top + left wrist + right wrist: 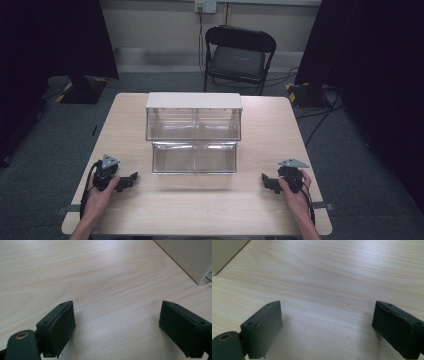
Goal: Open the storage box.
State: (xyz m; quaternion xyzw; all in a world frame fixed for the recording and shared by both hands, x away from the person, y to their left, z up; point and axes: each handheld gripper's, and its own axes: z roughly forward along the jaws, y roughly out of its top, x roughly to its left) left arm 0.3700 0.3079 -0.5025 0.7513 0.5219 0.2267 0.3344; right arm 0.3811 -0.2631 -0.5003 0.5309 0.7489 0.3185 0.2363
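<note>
Two hand-held grippers rest low on the near part of the worktop, one at each side, each gripped by a person's hand. Left gripper: jaws spread wide, nothing between them but bare wood, pointing inward toward the middle. Right gripper: likewise spread wide and empty, also pointing inward. Between and beyond them, at the centre of the worktop, stands a clear two-tier bin organiser: lower tier stepped forward, upper tier set back and capped by a pale lid; both tiers look empty, though glare on the plastic makes that hard to confirm. Its pale corner shows at the upper right of the left gripper view and the upper left of the right gripper view. Both grippers are well apart from the organiser. Beyond the worktop, on grey carpet, a black folding chair stands against the wall. Judgement: work not yet begun; reach, grasp and any handling of the organiser all remain.
</note>
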